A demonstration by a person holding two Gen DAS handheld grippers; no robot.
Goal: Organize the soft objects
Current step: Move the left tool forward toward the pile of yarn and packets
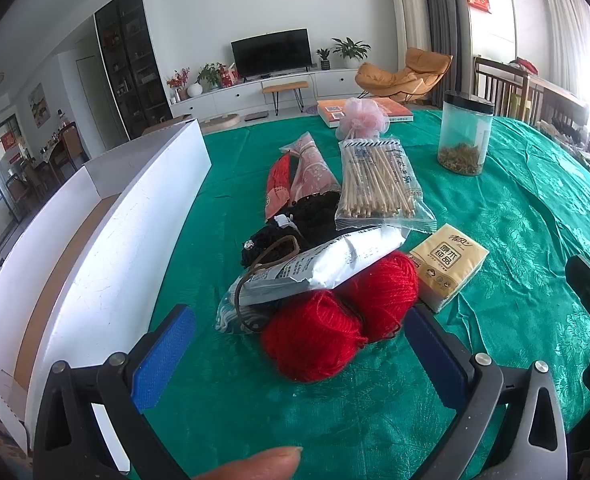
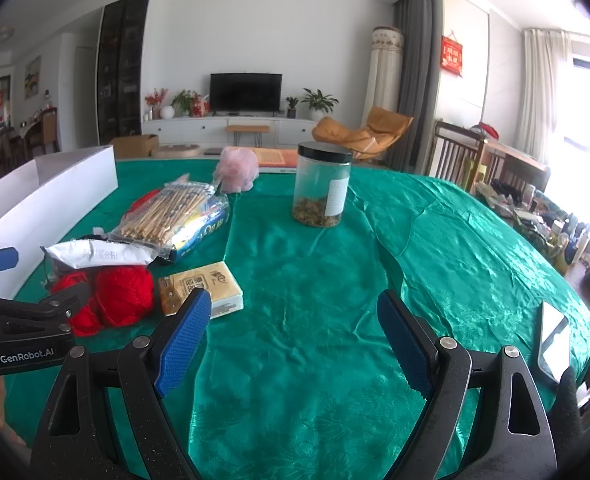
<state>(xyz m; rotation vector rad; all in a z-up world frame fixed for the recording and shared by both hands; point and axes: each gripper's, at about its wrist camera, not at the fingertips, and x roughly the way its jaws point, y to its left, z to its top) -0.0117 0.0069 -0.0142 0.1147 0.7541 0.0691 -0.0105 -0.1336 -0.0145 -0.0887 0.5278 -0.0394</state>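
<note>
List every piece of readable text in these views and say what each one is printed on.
"GenRobot.AI": on the black body of the left gripper, seen from the right wrist.
"原木纯品": on the yellow tissue pack.
Silver-white pouch: printed characters, too blurred to read.
Chopstick bag: label too small to read.
Red wall hanging: characters too blurred.
Jar label: unreadable.
Orange book: cover print too small.
</note>
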